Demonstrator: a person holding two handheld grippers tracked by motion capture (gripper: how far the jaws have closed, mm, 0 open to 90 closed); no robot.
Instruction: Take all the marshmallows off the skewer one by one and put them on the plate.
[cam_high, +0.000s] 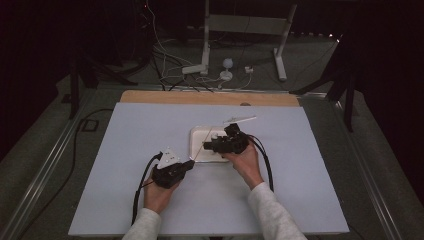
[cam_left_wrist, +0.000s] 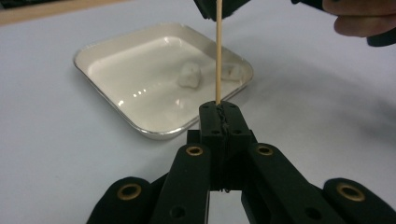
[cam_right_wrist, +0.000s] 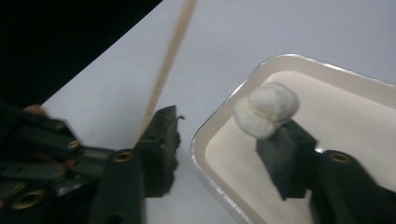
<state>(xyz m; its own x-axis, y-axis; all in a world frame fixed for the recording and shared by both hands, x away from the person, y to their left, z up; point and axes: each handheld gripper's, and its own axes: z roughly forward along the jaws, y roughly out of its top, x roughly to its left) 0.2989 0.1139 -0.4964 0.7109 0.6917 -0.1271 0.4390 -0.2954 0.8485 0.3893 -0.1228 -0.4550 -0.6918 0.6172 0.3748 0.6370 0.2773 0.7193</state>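
Meanwhile, my left claw (cam_left_wrist: 219, 112) pinches the wooden skewer (cam_left_wrist: 218, 56) upright beside the white tray (cam_left_wrist: 140, 123) on the counter (cam_high: 125, 150), my right claw (cam_right_wrist: 224, 149) gaping over a still-unskewered marshmallow (cam_right_wrist: 267, 108).

- The tray (cam_high: 196, 136) sits at the centre of the frame on the table (cam_high: 125, 150).
- Two marshmallows (cam_left_wrist: 189, 74) lie in the tray.
- The left gripper (cam_high: 189, 164) is just below-left of the tray; the skewer (cam_high: 202, 149) slants up-right from it over the tray's edge.

Black two-jaw grippers (cam_high: 194, 163) w/ brass-ringed screw holes, black cables, grey plate; pale grey sleeves (cam_high: 270, 212).
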